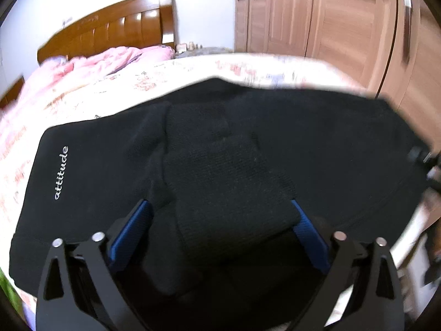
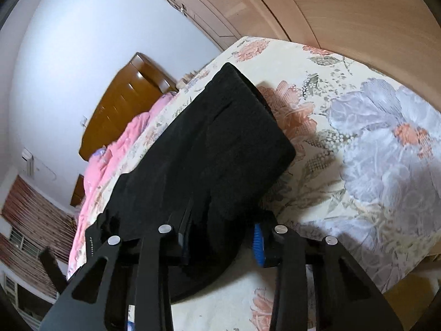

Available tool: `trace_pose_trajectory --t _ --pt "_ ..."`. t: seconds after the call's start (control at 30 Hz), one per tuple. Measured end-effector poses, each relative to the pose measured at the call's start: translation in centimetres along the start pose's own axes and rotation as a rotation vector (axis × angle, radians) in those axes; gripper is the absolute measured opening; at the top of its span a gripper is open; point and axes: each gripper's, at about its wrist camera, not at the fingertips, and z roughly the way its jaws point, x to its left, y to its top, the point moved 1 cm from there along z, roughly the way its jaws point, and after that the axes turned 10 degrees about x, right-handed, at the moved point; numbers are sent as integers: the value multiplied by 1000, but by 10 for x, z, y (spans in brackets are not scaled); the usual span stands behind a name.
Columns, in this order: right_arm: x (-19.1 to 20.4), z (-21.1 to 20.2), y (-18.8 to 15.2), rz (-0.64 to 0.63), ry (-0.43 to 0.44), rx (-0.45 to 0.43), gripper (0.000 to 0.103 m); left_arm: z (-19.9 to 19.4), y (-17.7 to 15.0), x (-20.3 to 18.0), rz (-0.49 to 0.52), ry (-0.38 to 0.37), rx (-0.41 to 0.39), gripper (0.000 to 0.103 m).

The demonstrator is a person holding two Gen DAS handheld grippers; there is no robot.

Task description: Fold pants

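Floral sheets cover the bed [image 2: 366, 143] you're working on. Take the pants [image 1: 248, 149] as your landmark: black, already folded into a thick stack, lying near the bed's near edge. Left of them and further back sits a pink quilt [image 1: 91, 66], with the wooden headboard [image 1: 115, 27] behind it; beyond them to the right stands the wardrobe [image 1: 330, 13].

Your left gripper [image 1: 220, 220] comes in over the near side of the pants with its jaws spread wide. A ribbed cuff or waistband lies between the blue pads [image 1: 135, 220], but they stand off to either side of it and don't seem to press, so I'd say you hold nothing there.

Your right gripper [image 2: 220, 237] sits at the right end of the pants, jaws partly closed. Cloth bunches between them at the near corner. The left pad is buried in fabric, while the right pad [image 2: 257, 244] shows blue and looks just clear, so I can't tell whether it truly grips.

Risks from here, as I judge them: if the right pinch catches only the top layer, lifting will peel the stack open. If the left closes on the loose ribbed piece alone, it'll drag that out. The near corner lies close to the bed's edge, and a pull toward you could slide the pile off.
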Motion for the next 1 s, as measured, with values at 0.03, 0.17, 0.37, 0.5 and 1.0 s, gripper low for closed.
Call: trace_pose_trajectory --t 0.03,0.17,0.37,0.5,1.0 --pt "0 0 0 -2 7 -6 35 -9 2 6 -31 -28 -21 93" --pt "0 0 2 10 25 -18 35 -18 16 24 -40 51 -15 95" --pt "-2 0 5 20 27 -7 35 -13 13 15 46 -220 108 94" --pt "-3 2 5 29 25 -6 35 -27 4 1 157 -239 87 96" --pt "3 -3 4 9 25 -18 35 22 31 46 45 -14 119 100"
